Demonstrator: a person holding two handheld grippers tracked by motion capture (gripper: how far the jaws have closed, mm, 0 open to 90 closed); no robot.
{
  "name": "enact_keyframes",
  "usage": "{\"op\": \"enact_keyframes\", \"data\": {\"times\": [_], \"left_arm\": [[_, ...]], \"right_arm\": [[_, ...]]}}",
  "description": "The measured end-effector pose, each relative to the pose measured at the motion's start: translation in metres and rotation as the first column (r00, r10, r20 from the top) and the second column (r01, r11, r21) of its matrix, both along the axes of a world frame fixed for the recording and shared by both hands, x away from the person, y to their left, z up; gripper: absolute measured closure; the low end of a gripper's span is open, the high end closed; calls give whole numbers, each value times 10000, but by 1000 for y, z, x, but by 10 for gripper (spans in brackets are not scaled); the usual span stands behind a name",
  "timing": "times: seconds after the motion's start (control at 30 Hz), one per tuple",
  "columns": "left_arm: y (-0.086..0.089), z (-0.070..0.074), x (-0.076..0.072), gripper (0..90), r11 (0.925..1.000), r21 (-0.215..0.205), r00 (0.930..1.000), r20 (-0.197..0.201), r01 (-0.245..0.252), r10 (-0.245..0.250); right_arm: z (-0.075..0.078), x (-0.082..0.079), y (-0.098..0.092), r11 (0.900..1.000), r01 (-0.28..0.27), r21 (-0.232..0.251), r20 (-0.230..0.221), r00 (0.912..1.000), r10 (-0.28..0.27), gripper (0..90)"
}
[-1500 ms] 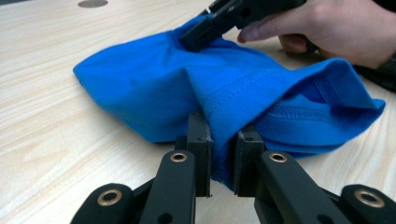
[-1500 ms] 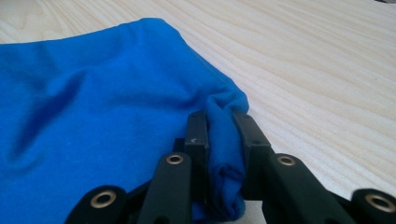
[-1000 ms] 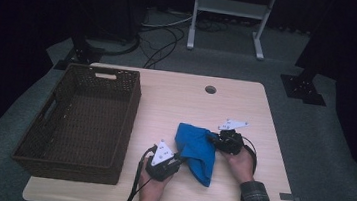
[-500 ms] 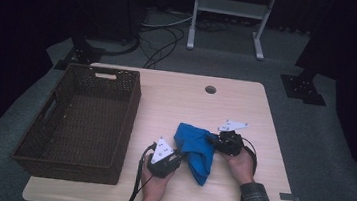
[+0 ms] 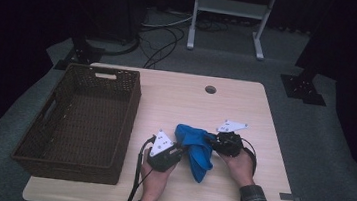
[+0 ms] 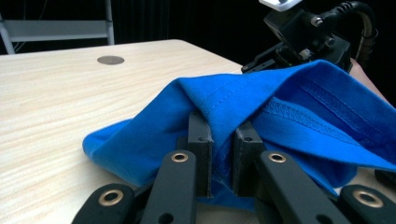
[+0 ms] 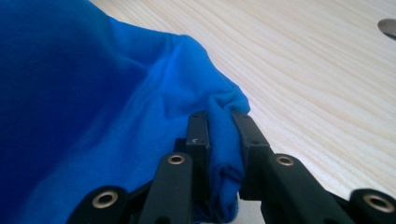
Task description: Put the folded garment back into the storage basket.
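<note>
Two tools gripping a blue cloth near the surface's front edge

Left tool and right tool each pinch a fold of the cloth, apparently to lift it together.

No readable words, brand names, labels or numbers appear anywhere in these views. The one sign-like mark is a small pale arrowhead stamped on a black jaw pad of the right gripper, where it pinches the blue cloth.
</note>
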State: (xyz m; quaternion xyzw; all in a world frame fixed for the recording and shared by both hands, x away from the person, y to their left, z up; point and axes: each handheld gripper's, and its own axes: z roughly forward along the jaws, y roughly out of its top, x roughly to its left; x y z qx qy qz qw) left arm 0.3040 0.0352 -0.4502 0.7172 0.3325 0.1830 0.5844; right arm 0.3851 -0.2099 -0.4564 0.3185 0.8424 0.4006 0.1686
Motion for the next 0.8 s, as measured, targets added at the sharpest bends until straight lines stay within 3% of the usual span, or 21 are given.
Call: {"op": "enact_keyframes", "data": {"times": [0.57,0.8], "left_arm": [[0,27,8,817,9994,203,9995,112,286,-289],[10,38,8,818,9992,-55,9991,151,401,-401]], "right_arm": [[30,-9,8,9991,-171,392,334,9993,158,782],[34,-11,12,9986,-140,505,316,9994,124,782]]}}
